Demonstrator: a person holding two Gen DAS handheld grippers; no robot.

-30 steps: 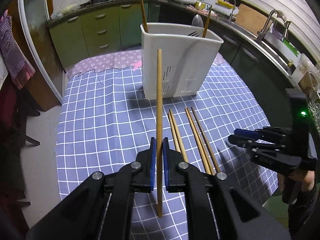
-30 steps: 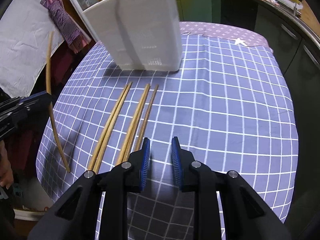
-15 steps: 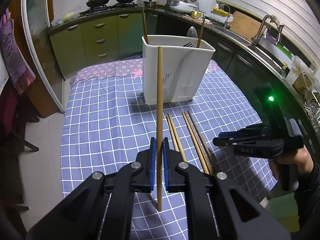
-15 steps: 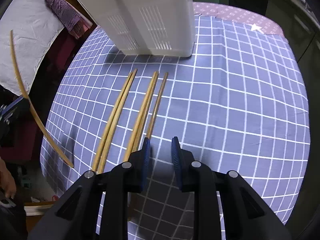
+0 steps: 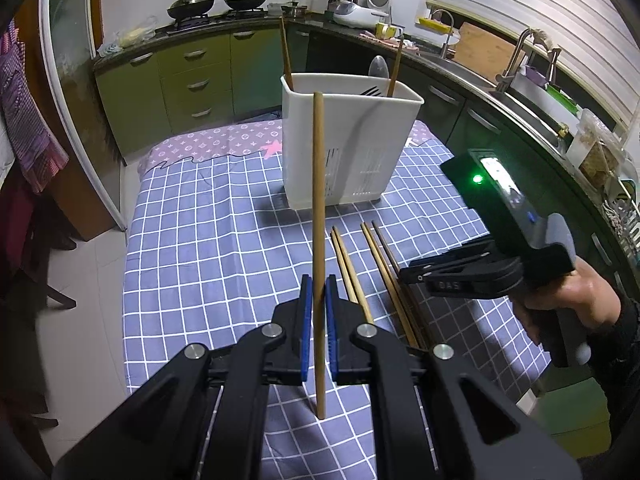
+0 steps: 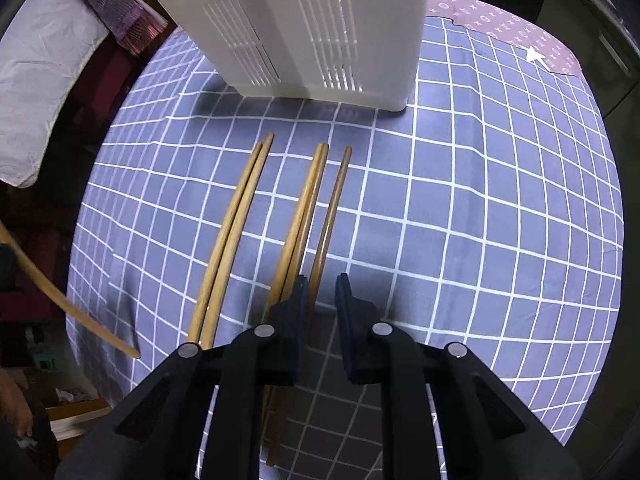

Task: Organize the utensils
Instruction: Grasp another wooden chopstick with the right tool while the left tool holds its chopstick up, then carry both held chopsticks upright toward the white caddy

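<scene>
My left gripper (image 5: 317,304) is shut on a wooden chopstick (image 5: 318,200), held upright above the checked tablecloth (image 5: 200,240). Behind it stands the white utensil holder (image 5: 348,140) with chopsticks, a spoon and a fork inside. Several loose chopsticks (image 5: 352,268) lie in a row in front of the holder (image 6: 312,32). My right gripper (image 6: 322,292) points steeply down over them and its jaws are closing. The rightmost chopstick (image 6: 334,208) runs in between the jaws, close to the left pad, with a gap still showing. The right gripper (image 5: 404,276) also shows in the left wrist view.
Two pairs of chopsticks (image 6: 236,232) (image 6: 300,216) lie left of the rightmost one. A hand (image 5: 568,292) holds the right gripper at the table's right edge. Green cabinets (image 5: 192,84) and a counter with a sink (image 5: 520,80) ring the table. Bare cloth (image 6: 480,200) lies to the right.
The right gripper has come down and forward over the loose chopsticks, tipped more steeply, and its jaws have narrowed around the rightmost one. The left gripper still holds its chopstick upright.
</scene>
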